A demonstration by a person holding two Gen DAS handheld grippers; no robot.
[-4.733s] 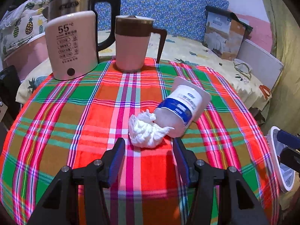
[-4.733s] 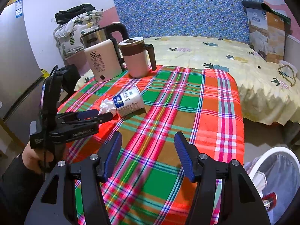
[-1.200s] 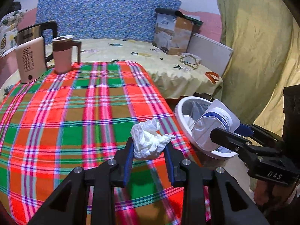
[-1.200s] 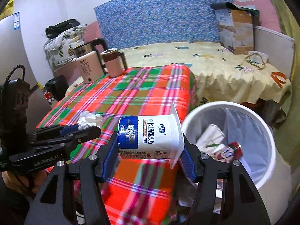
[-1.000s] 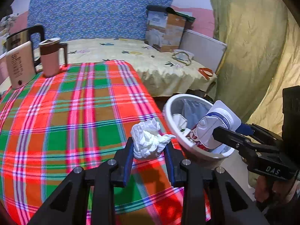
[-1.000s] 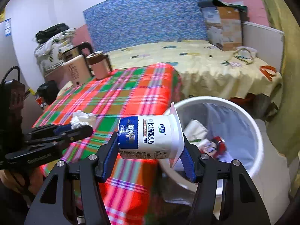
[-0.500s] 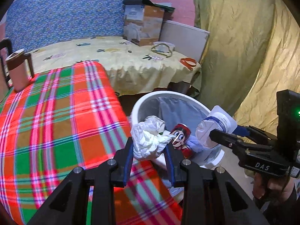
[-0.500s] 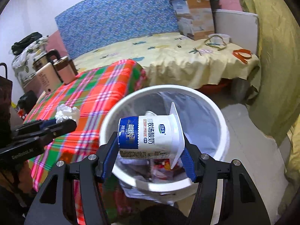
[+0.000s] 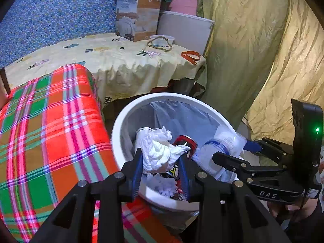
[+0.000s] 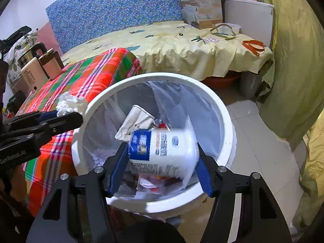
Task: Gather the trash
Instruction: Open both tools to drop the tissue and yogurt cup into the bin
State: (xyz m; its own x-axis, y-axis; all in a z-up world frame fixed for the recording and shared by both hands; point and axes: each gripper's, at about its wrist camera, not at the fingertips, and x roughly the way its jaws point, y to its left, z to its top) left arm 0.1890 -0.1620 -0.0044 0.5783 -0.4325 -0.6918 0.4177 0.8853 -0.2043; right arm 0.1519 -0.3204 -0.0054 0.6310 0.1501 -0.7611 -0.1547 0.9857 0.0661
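My left gripper (image 9: 160, 162) is shut on a crumpled white tissue (image 9: 158, 151) and holds it over the near rim of the white trash bin (image 9: 119, 121). My right gripper (image 10: 160, 162) has its jaws spread wider than a white and blue yogurt cup (image 10: 162, 149), which is tilted and blurred between them over the bin (image 10: 228, 121). The bin has a clear liner and holds a red can (image 9: 186, 141), paper and wrappers. In the left wrist view the right gripper (image 9: 232, 154) is at the bin's right side with the cup (image 9: 220, 147). The tissue (image 10: 66, 103) also shows in the right wrist view.
The table with the red and green plaid cloth (image 9: 50, 125) stands left of the bin. A kettle (image 10: 30, 75) and a pink mug (image 10: 50, 64) stand at its far end. A bed with a yellow sheet (image 9: 121, 60) lies behind. A yellow curtain (image 9: 263, 60) hangs at the right.
Both grippers have moved off the table and over the bin. The right gripper's jaws have widened and the yogurt cup has tilted and slipped lower between them. The left gripper still holds the tissue.
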